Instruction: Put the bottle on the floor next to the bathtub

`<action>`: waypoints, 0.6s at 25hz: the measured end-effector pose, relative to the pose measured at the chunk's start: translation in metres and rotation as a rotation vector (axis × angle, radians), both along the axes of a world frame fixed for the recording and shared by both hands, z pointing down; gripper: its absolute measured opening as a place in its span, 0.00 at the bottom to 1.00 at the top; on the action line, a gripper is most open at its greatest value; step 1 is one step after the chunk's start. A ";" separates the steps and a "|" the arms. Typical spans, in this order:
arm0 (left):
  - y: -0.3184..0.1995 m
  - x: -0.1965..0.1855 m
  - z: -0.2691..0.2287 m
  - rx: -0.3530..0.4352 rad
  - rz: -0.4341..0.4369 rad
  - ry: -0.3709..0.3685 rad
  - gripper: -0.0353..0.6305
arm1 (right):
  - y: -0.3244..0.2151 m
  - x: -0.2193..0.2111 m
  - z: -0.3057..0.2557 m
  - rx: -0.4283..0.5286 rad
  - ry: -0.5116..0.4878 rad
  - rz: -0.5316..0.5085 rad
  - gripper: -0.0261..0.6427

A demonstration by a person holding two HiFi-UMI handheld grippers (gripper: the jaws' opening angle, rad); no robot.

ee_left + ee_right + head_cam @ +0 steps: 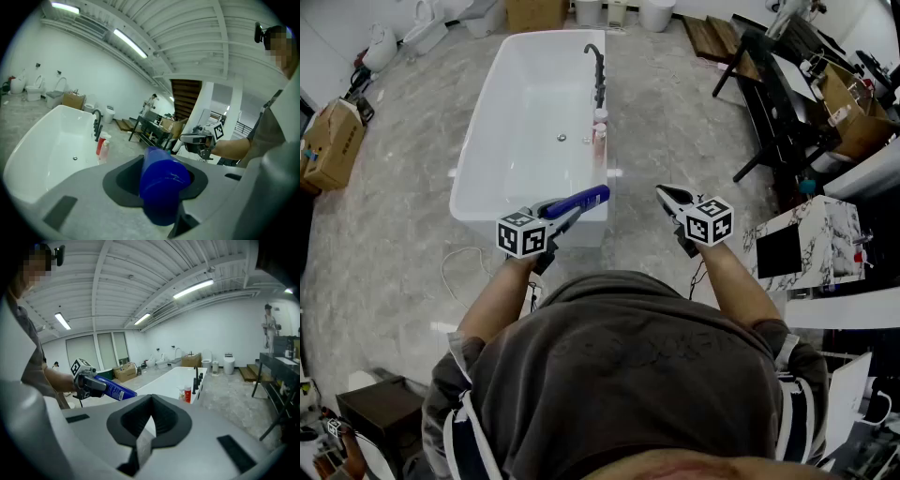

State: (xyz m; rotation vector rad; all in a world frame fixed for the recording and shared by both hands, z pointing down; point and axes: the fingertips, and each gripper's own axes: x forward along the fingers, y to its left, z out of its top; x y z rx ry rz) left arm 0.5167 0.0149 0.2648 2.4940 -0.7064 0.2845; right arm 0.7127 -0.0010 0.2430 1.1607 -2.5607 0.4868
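L gripper (565,214) was clamped on the blue bottle (578,199), which stuck out fwd past its jaws, up in the air. Tub (476,141) lay just ahead & below. R gripper (668,198), beside it to the right and apart, had jaws together w/ nothing between.

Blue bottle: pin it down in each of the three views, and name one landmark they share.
Head view: blue bottle just left of centre, held in the left gripper.
Left gripper view: the bottle fills bottom centre, clamped between the jaws.
Right gripper view: the bottle lies left of middle.
Shared landmark: the white bathtub.
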 end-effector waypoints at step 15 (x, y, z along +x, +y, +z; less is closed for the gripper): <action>0.002 0.024 -0.001 -0.002 -0.014 -0.007 0.26 | 0.003 0.019 -0.001 -0.004 -0.037 -0.023 0.03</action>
